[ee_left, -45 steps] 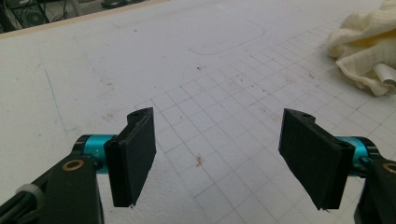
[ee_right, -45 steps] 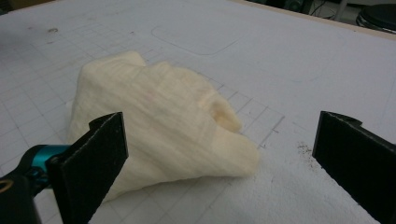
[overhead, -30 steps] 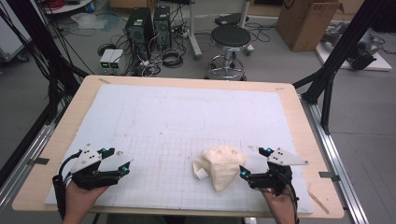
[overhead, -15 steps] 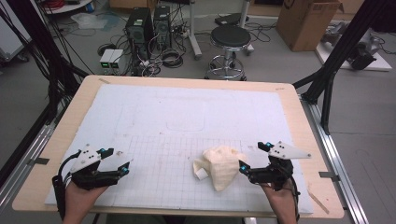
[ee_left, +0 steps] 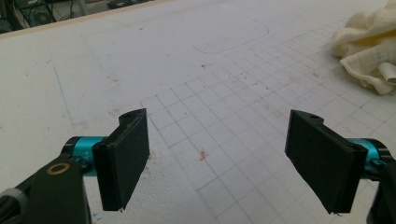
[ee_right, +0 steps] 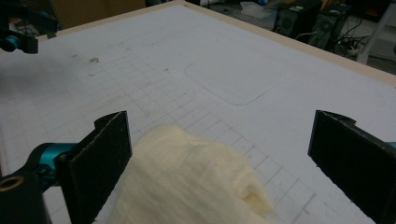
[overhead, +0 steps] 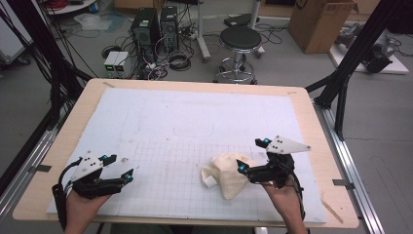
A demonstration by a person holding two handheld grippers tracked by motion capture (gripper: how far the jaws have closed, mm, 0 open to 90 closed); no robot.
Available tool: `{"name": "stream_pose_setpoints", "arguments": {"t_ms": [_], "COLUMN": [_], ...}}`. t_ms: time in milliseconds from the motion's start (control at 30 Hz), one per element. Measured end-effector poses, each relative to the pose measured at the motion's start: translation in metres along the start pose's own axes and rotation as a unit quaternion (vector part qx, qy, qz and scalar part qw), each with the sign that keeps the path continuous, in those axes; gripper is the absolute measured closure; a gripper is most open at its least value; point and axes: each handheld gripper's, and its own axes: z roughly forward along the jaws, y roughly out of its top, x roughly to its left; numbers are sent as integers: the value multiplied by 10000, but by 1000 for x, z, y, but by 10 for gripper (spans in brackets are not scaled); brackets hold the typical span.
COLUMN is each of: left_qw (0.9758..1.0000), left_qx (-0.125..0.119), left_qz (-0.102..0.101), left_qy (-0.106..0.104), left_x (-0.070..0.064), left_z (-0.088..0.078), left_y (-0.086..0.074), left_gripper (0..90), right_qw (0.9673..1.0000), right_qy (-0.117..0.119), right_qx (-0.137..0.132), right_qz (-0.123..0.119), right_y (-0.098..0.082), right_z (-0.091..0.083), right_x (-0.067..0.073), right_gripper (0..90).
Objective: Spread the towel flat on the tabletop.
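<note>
Resting at the near left of the white gridded mat (overhead: 195, 112): left gripper (overhead: 127, 174), jaws spread wide, nothing between them. Lying crumpled near centre-right: cream cloth (overhead: 229, 170). Hovering just beside the cloth's right edge: right gripper (overhead: 253, 158), jaws spread wide, straddling the cloth, not pinching.
</note>
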Motion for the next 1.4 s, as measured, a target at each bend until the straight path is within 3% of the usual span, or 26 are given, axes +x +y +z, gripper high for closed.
{"name": "stream_pose_setpoints", "arguments": {"t_ms": [100, 167, 567, 700, 767, 867, 1067, 1100, 1300, 1400], "left_qw": [10000, 10000, 10000, 10000, 10000, 10000, 10000, 10000, 10000, 10000], "left_qx": [-2, -2, 28, 32, 39, 34, 22, 16, 8, 15], "left_qz": [-15, -1, 39, 26, 24, 26, 24, 32, 3, 12], "left_qy": [12, 11, -11, -16, -30, -35, -33, -34, -44, -61], "left_x": [0, 0, 0, -1, -1, -1, -1, 0, 0, 0], "left_z": [0, 0, 1, 2, 2, 2, 2, 2, 1, 2], "left_y": [0, 0, 0, 0, 0, 0, 0, 0, -1, 0], "left_gripper": [223, 223, 223, 223, 223, 223, 223, 223, 223, 223], "right_qw": [10000, 9996, 9963, 9961, 9955, 9933, 9914, 9898, 9890, 9896], "right_qy": [54, 223, 575, 527, 501, 472, 374, 349, 355, 230], "right_qx": [82, 184, 623, 686, 794, 1056, 1250, 1377, 1430, 1421], "right_qz": [7, -5, -164, -193, -93, -66, -113, -70, 95, 80], "right_y": [-1, -4, -18, -22, -29, -36, -40, -44, -50, -54], "right_z": [7, 16, 45, 47, 50, 55, 60, 62, 64, 65], "right_x": [3, 6, 22, 22, 17, 14, 12, 11, 10, 13], "right_gripper": [67, 164, 302, 359, 409, 447, 489, 502, 531, 590]}}
